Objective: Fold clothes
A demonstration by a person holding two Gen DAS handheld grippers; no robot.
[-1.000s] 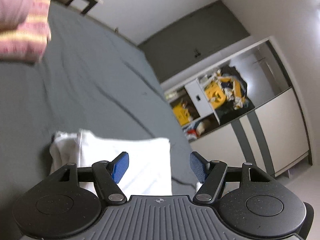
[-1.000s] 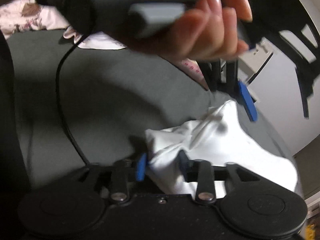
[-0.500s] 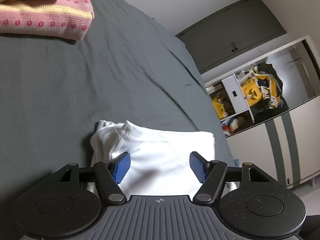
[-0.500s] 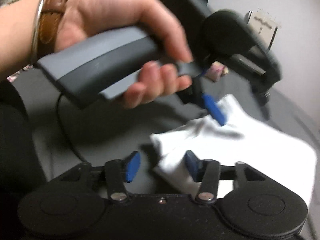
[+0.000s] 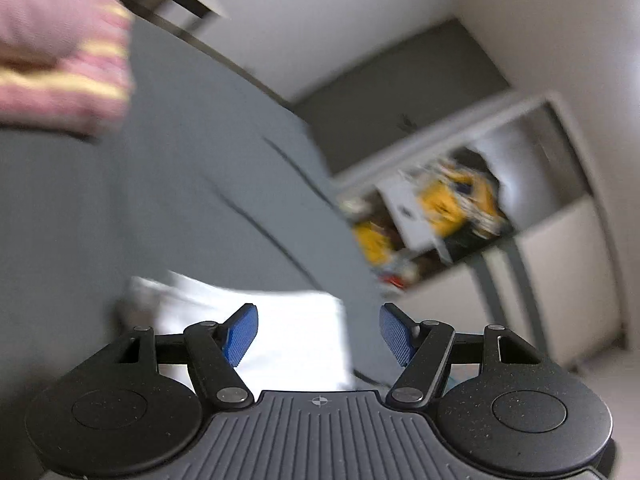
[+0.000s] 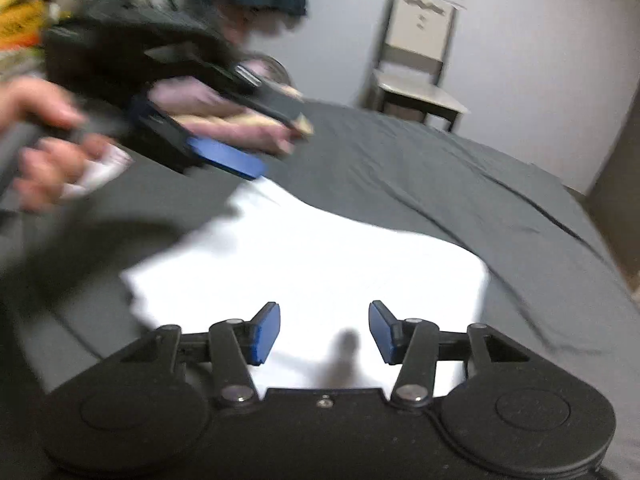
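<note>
Folded white cotton garment (image 6: 304, 264) lies flat on dark grey bed sheet (image 6: 440, 184), centre of right view, approx 6 o'clock in left view. Left tool (image 5: 319, 334) wide, empty; right tool (image 6: 324, 330) wide, empty, both above the cloth. Risk: frames v. blurred, so a fast regrab could snag one layer & undo the fold. Pink striped knit stack (image 5: 60, 60) at 10 o'clock. No readable writing or labels.

One white folded garment (image 6: 304, 264) and one pink striped folded garment (image 5: 60, 64) lie on one grey bed (image 6: 440, 184). Two grippers: the left gripper (image 5: 318, 332) and the right gripper (image 6: 324, 330), each with two blue pads. One chair (image 6: 416, 60) and one open wardrobe (image 5: 460, 208).
</note>
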